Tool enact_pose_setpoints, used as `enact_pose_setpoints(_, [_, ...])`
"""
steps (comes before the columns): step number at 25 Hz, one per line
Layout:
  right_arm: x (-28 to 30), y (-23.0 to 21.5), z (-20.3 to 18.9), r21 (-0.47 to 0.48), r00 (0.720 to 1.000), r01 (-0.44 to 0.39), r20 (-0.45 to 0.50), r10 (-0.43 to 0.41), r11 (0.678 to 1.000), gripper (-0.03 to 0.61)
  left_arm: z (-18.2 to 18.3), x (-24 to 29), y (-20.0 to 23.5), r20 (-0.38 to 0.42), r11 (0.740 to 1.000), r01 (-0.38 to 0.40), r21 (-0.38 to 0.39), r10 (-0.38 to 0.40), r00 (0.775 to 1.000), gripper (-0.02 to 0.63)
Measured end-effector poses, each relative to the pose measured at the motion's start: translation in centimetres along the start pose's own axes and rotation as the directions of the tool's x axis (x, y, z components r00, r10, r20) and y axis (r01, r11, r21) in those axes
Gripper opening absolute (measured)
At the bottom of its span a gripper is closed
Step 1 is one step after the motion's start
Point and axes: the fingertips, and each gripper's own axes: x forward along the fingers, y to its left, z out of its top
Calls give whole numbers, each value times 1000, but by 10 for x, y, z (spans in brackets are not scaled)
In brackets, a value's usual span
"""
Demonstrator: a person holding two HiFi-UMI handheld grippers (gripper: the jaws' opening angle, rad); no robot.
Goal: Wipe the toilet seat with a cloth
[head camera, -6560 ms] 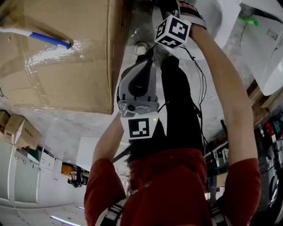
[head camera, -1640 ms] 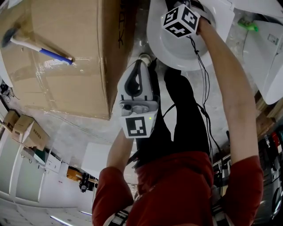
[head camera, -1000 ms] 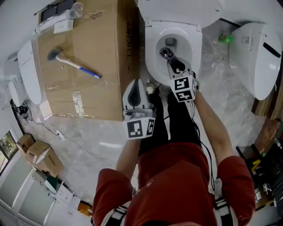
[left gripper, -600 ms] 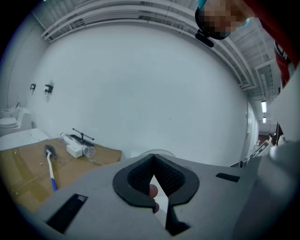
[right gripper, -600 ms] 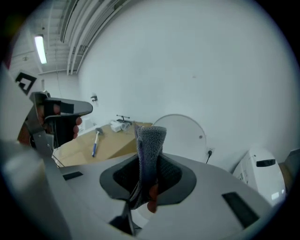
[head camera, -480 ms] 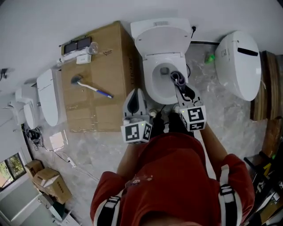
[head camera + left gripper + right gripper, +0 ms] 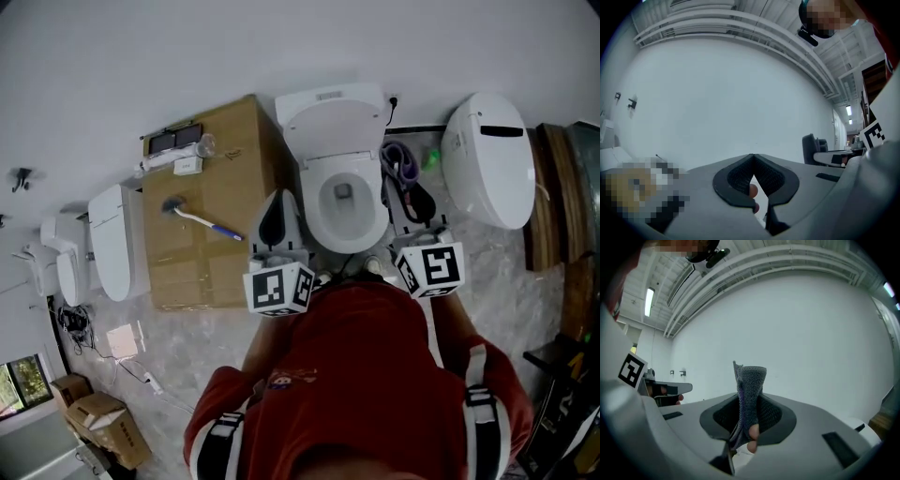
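Note:
In the head view the white toilet (image 7: 317,202) stands against the wall with its lid up and the seat ring bare around the bowl. My right gripper (image 7: 407,187) is held just right of the bowl, shut on a grey-purple cloth (image 7: 401,165) that sticks out past the fingertips. In the right gripper view the cloth (image 7: 751,385) stands up between the jaws of the right gripper (image 7: 749,404), against a white wall. My left gripper (image 7: 277,202) hangs at the bowl's left, apart from it. In its own view the left gripper (image 7: 753,158) is shut on nothing.
A large cardboard box (image 7: 202,253) stands left of the toilet with a blue-handled brush (image 7: 202,221) and small items on top. A second white toilet (image 7: 487,159) lies to the right, and another white fixture (image 7: 114,242) to the left. A small green thing (image 7: 429,159) lies by the wall.
The head view has pulled back and up. My right gripper, with the cloth, has left the bowl and moved to the toilet's right side. The left gripper stays at the bowl's left.

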Motion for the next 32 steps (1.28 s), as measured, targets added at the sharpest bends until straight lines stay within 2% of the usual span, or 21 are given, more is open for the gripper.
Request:
enact_pose_setpoints(4, [-12, -13, 45, 5, 995, 35, 96, -35, 999, 74, 34, 7, -7, 21, 999, 20, 29, -20, 1000, 12])
enact_pose_setpoints(9, [-20, -24, 73, -11, 983, 89, 162, -86, 996, 74, 66, 6, -5, 76, 993, -10, 115, 2, 997, 12])
enact_pose_setpoints(12, [-16, -27, 77, -16, 980, 99, 174, -95, 995, 74, 78, 5, -2, 108, 988, -33, 153, 17, 994, 12])
enact_pose_setpoints(17, [-6, -25, 76, -28, 981, 96, 169, -90, 995, 74, 86, 8, 2, 136, 985, -44, 169, 21, 990, 12])
enact_pose_setpoints(32, [-3, -31, 75, -46, 985, 92, 153, -84, 995, 74, 82, 12, -6, 143, 985, -38, 170, 14, 990, 12])
